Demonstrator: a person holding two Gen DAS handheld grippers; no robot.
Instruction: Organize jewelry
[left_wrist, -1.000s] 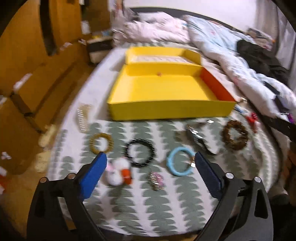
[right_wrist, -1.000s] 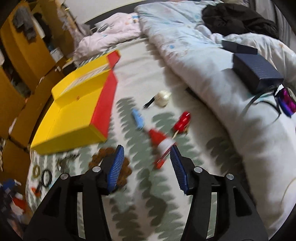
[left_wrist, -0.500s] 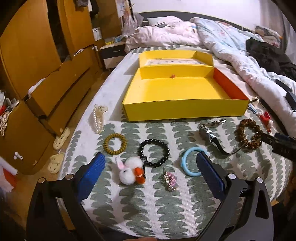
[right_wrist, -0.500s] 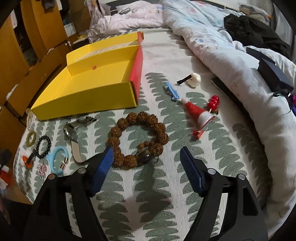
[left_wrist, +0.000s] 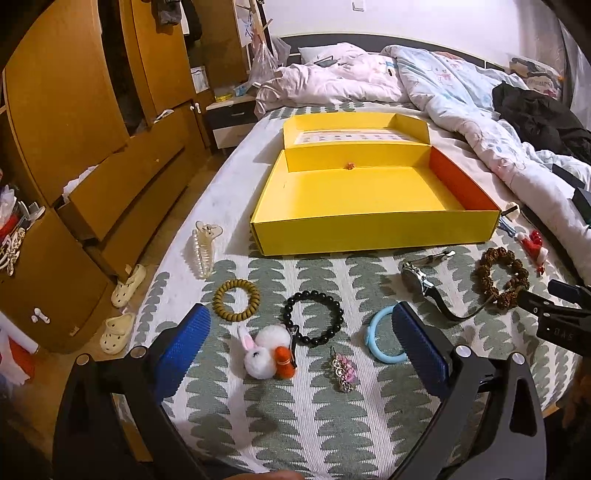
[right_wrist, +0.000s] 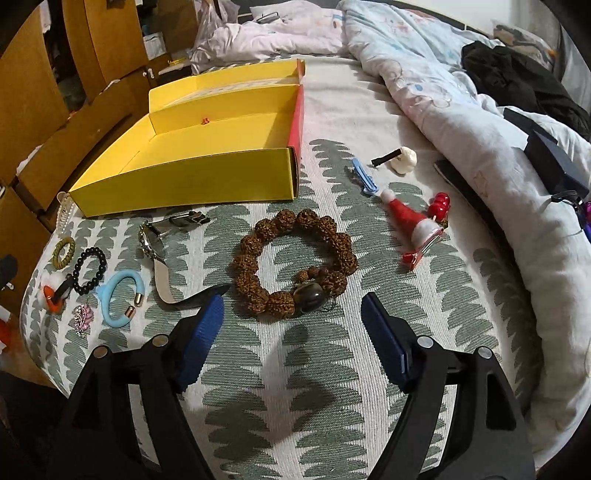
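Note:
An open yellow box (left_wrist: 373, 232) (right_wrist: 192, 184) lies on the patterned bed cover. In front of it lie a black bead bracelet (left_wrist: 313, 322), an olive coil hair tie (left_wrist: 236, 299), a white bunny pompom (left_wrist: 263, 355), a pink brooch (left_wrist: 344, 369), a light blue bangle (left_wrist: 382, 338) (right_wrist: 120, 297), a wristwatch (left_wrist: 419, 278) (right_wrist: 155, 251) and a brown bead bracelet (left_wrist: 502, 277) (right_wrist: 291, 262). My left gripper (left_wrist: 301, 349) is open above the pompom and black bracelet. My right gripper (right_wrist: 293, 325) is open just short of the brown bracelet.
A pearl hair claw (left_wrist: 204, 251) lies left of the box. A blue clip (right_wrist: 364, 181), a red Santa-hat clip (right_wrist: 415, 229), red beads (right_wrist: 439, 205) and a white clip (right_wrist: 402, 160) lie right of it. A rumpled duvet (right_wrist: 480, 155) borders the right side. Wooden drawers (left_wrist: 122, 192) stand left of the bed.
Both grippers have drawn back and settled. The right one has swung left from the red clip to the brown bracelet and opened wider. The left view widened and steadied.

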